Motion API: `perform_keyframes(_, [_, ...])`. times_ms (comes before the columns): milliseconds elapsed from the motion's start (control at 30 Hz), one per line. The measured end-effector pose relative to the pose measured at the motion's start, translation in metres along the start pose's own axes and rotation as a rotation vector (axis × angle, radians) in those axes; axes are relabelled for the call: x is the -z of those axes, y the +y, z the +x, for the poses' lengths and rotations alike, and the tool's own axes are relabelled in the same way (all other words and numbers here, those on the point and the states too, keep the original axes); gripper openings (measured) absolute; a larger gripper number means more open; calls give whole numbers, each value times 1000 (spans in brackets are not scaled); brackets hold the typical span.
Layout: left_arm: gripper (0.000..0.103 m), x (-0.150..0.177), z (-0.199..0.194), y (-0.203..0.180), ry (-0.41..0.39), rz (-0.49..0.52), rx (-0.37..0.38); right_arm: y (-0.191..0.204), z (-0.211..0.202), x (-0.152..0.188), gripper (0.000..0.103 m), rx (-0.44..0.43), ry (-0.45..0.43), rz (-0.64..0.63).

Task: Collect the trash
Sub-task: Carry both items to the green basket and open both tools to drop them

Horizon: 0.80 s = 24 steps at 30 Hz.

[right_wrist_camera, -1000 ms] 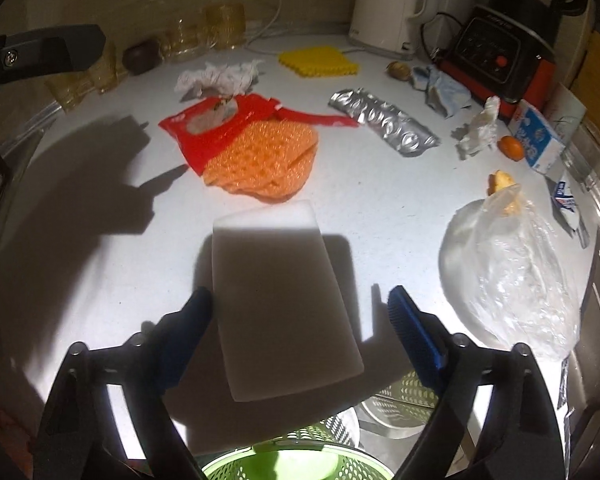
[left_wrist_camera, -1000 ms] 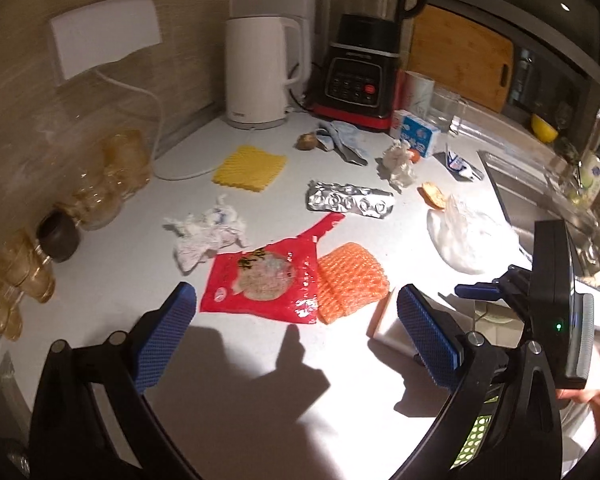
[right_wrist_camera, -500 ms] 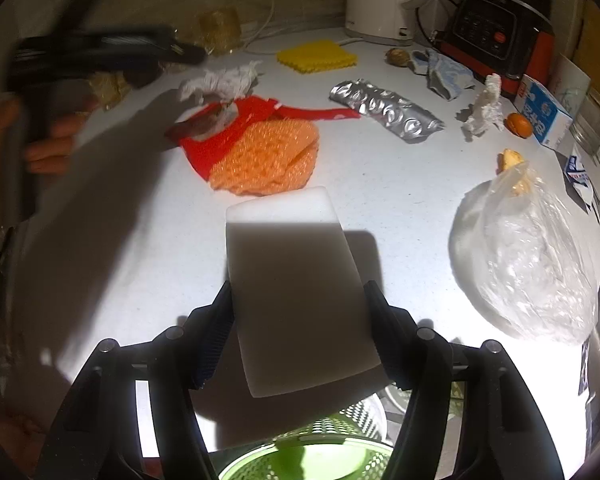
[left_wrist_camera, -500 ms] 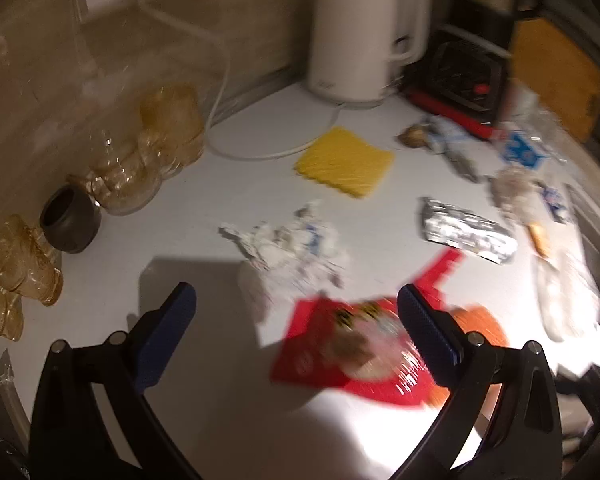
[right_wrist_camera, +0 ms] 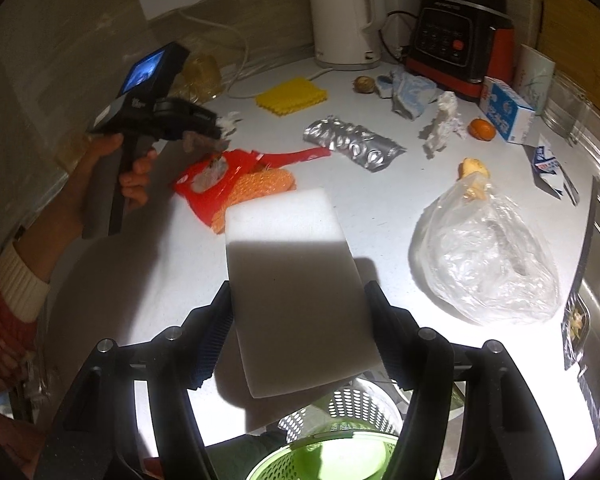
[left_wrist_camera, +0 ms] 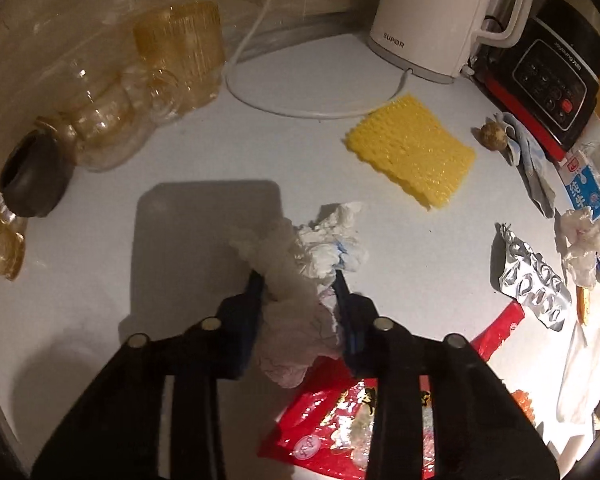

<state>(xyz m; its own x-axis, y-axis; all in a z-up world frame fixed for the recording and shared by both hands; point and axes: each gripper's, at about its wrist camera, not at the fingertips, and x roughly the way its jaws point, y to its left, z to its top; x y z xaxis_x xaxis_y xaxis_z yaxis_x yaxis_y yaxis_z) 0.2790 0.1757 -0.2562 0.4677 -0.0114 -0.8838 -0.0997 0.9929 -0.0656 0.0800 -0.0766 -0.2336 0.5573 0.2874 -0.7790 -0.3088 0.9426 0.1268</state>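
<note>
Crumpled tissue [left_wrist_camera: 300, 276] pinched in left jaws; white foam slab [right_wrist_camera: 296, 292] clamped in right jaws.

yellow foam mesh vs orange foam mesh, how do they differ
The yellow foam mesh lies flat and alone near the kettle; the orange foam mesh lies bunched beside the red wrapper, partly hidden behind the white foam block. Both share the same netted texture and sit untouched on the counter.

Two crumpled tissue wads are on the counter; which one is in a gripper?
The crumpled tissue beside the red wrapper, clamped by the left gripper; the other wad lies untouched.
</note>
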Motion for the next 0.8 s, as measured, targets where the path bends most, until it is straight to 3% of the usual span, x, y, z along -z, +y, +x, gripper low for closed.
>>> perform_keyframes(167, [28, 3, -24, 1, -51, 14, -6, 4, -3, -4, 66, 11, -20, 30])
perform_keyframes(300, [28, 13, -69, -6, -103, 41, -3, 11, -14, -6, 66, 13, -50, 24])
perform_keyframes(467, [28, 58, -132, -35, -124, 122, 51, 12, -44, 0, 66, 26, -100, 22])
perform_keyframes(633, [29, 130, -179, -96, -93, 252, 184, -6, -87, 35, 66, 84, -133, 39])
perform_keyframes(800, [29, 218, -197, -164, 32, 433, 391, -43, -124, 102, 66, 180, -107, 123])
